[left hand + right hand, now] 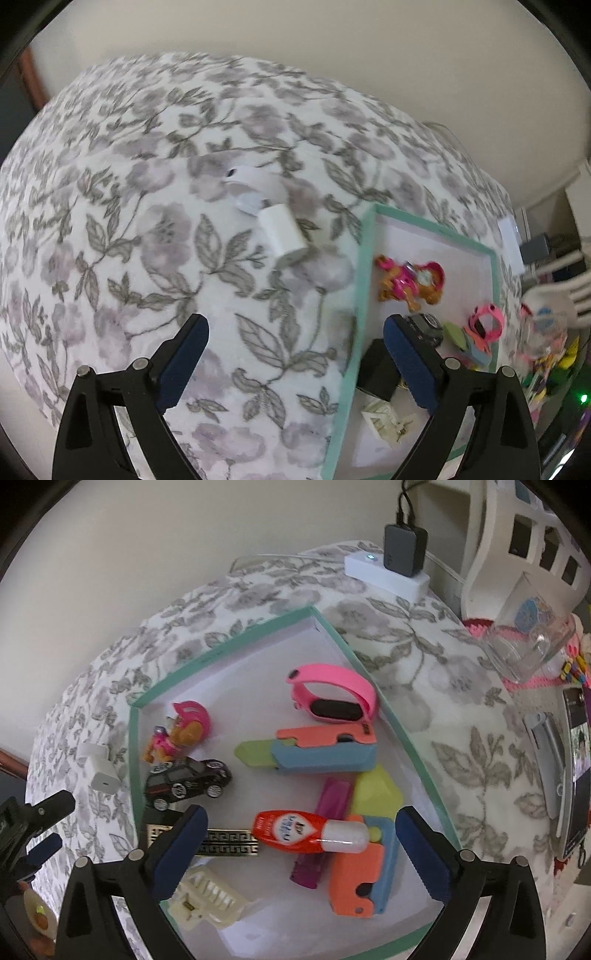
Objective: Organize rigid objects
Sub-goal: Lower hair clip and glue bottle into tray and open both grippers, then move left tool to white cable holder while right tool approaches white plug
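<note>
On the floral cloth a white charger block (pixel 282 236) lies beside a small white case (pixel 243 184), outside the teal-rimmed tray (pixel 364 266). My left gripper (pixel 294 326) hangs open over the cloth just left of that tray, with nothing between its fingers. In the right wrist view the tray (pixel 221 654) holds a pink watch (pixel 332 698), a pup figure (pixel 184 731), a black toy car (pixel 186 782), two orange-and-blue toy guns (pixel 317 753) and a red glue bottle (pixel 295 830). My right gripper (pixel 301 814) stands wide open above the glue bottle, pads clear of it.
A patterned black box (pixel 229 843), a cream plastic piece (pixel 207 897) and a purple stick (pixel 328 801) also lie in the tray. Behind it stand a white power strip with a black adapter (pixel 404 548), a glass mug (pixel 528 646) and a screen (pixel 576 768).
</note>
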Available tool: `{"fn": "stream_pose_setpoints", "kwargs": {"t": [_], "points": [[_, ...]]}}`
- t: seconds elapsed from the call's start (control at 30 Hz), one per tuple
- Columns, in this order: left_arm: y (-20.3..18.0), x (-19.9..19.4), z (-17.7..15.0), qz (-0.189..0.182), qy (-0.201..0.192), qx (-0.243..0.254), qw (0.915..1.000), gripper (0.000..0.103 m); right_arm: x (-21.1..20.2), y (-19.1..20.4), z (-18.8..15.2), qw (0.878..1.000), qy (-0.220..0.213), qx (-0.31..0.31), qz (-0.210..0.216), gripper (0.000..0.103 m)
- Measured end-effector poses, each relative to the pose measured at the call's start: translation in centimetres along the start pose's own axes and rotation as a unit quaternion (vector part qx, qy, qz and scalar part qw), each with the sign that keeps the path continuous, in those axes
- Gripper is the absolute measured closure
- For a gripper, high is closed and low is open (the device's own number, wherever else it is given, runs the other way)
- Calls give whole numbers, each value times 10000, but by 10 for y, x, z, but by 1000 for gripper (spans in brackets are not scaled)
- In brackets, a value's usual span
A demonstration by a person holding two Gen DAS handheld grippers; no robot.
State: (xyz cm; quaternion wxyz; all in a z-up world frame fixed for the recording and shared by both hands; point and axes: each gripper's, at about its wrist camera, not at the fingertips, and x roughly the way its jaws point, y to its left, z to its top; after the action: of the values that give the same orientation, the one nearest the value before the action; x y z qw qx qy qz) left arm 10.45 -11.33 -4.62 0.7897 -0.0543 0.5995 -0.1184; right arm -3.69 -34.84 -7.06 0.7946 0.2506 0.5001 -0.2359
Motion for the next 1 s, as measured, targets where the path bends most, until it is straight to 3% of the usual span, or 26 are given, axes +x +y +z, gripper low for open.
{"fn": "stream_pose_setpoints", "kwargs": {"t": [0.5,1.0], "points": [[103,2,30,199,-93,-1321,9910,7,-17,65,1,9950,-499,-803,319,0],[129,15,61,168,-51,-1397,9900,7,2,161,7,9799,-585,-1790,666,0]]}}
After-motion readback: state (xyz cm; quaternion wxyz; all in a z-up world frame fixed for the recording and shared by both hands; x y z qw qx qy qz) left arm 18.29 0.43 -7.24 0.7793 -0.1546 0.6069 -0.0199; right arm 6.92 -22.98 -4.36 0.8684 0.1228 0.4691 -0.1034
